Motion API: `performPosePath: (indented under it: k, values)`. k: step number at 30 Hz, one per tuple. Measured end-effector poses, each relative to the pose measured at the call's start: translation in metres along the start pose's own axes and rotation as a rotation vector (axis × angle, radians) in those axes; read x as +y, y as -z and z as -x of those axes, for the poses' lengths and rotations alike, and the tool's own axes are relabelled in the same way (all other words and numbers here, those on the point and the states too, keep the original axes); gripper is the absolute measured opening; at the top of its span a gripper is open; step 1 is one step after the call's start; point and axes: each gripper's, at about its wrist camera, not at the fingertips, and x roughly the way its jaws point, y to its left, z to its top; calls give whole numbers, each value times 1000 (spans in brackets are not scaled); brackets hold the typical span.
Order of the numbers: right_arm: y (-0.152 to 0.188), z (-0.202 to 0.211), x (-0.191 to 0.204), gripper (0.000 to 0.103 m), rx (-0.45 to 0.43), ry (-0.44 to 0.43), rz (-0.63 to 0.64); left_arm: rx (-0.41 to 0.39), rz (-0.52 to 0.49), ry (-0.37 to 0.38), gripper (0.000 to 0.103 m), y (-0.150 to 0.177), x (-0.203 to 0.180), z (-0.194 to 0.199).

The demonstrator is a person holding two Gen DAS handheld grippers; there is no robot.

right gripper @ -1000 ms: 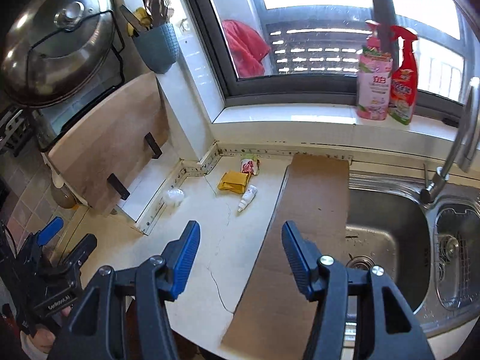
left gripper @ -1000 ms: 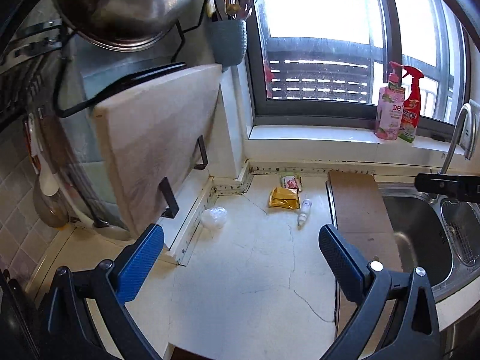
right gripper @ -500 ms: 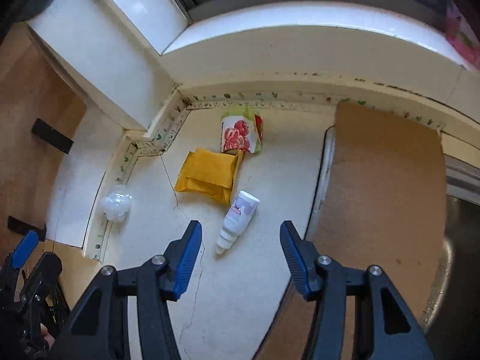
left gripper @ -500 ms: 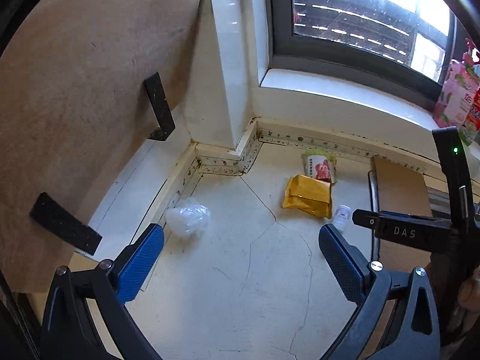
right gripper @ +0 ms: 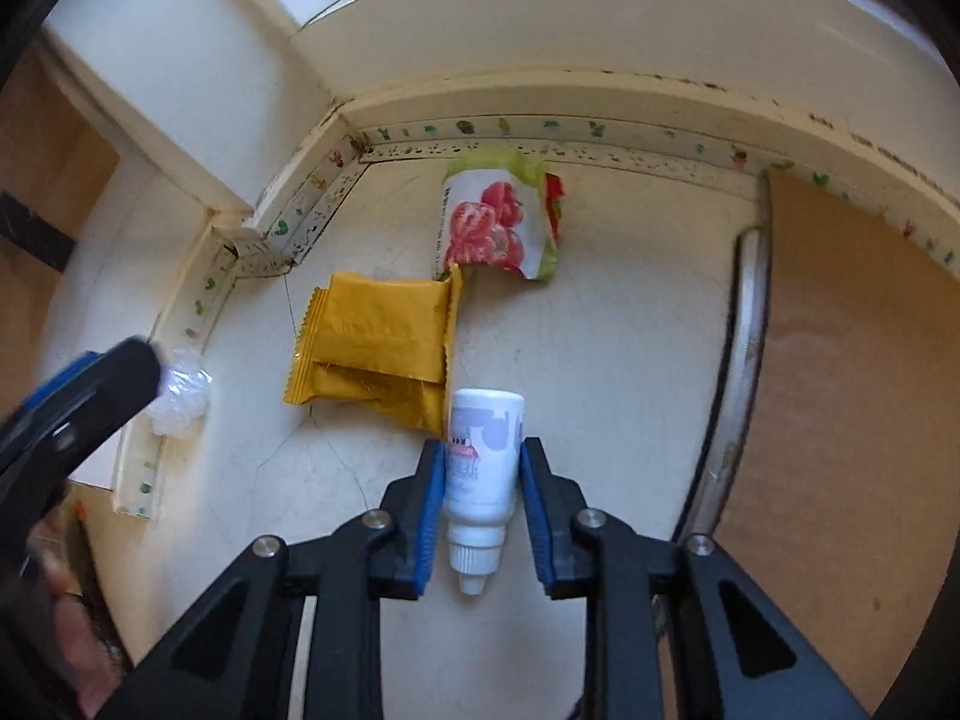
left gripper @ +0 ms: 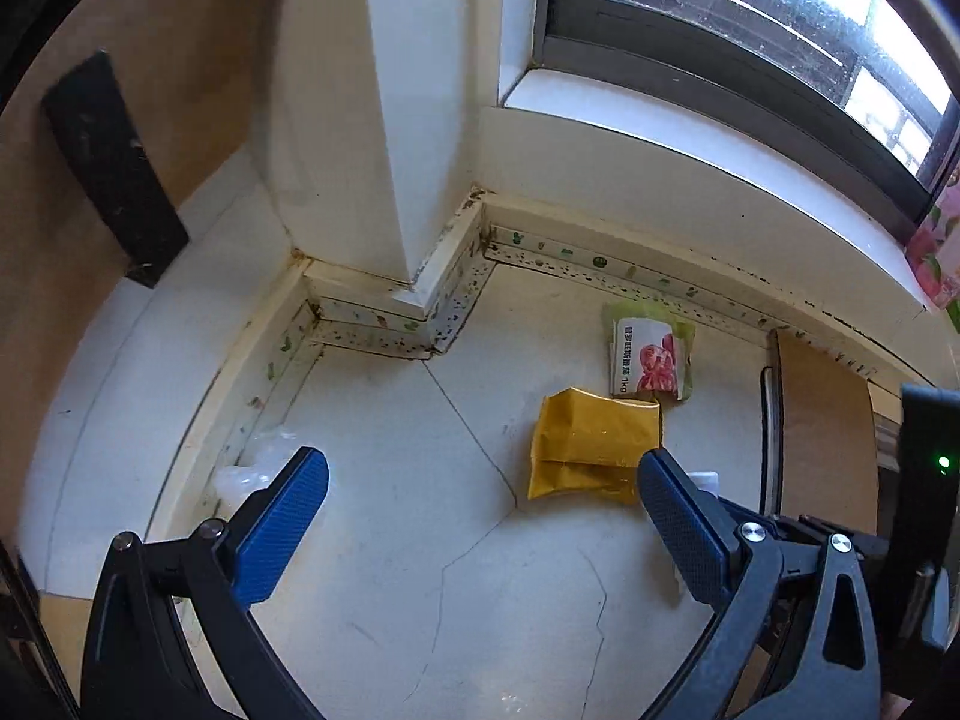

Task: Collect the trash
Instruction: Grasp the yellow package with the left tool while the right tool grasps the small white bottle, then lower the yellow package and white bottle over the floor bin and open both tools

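On the cracked white countertop (right gripper: 630,360) lies a small white bottle (right gripper: 486,420), cap toward me. My right gripper (right gripper: 482,462) is closing on it, and its blue pads touch the bottle's two sides. Just beyond lie a yellow wrapper (right gripper: 378,348) and a tomato-print packet (right gripper: 498,222). My left gripper (left gripper: 480,474) hovers open over bare counter, with the yellow wrapper (left gripper: 591,450) at its right finger. A crumpled clear plastic scrap (left gripper: 252,468) sits at its left finger, against the taped wall edge. The tomato-print packet (left gripper: 651,357) lies farther back.
A brown board (right gripper: 852,390) covers the sink side on the right, beside a steel rim (right gripper: 744,360). A wooden cutting board (left gripper: 120,90) leans at the left. The wall corner and window sill (left gripper: 690,138) close off the back. A pink bottle (left gripper: 936,252) stands on the sill.
Both grippers dropped toward the counter corner. The right jaws narrowed from wide apart until they met the white bottle. The left gripper drew closer to the plastic scrap and stayed open.
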Motion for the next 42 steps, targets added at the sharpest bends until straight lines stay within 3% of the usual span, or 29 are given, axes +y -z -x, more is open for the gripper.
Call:
performPosePath:
  k: [7,10,23,24,26,30,33,37,42]
  values:
    - [18,38,-46,25,-35,-155,-163,142,30,158,102,-10,-19,-56]
    - [26,45,-52,25,-38,-175,-165,176,35,172,102,-11,-29,-73]
    - [36,59,-52,25,-58,-193,-141,215,-142,41,102,-6,-92,-106]
    - [36,60,-52,25,-59,-195,-138,218,-146,37,100,-5,-94,-107]
    - [37,61,-52,25,-62,-196,-142,227,-144,40,84,-4,-99,-111]
    - [41,65,-53,25,-69,-189,-145,218,-139,49,69,-1,-105,-108]
    - [43,65,-56,25,-68,-179,-155,196,-127,61,51,2,-103,-98]
    - [50,70,-60,25,-80,-166,-179,167,-135,57,43,13,-108,-83]
    - [64,86,-60,25,-110,-154,-199,133,-133,82,42,39,-111,-41]
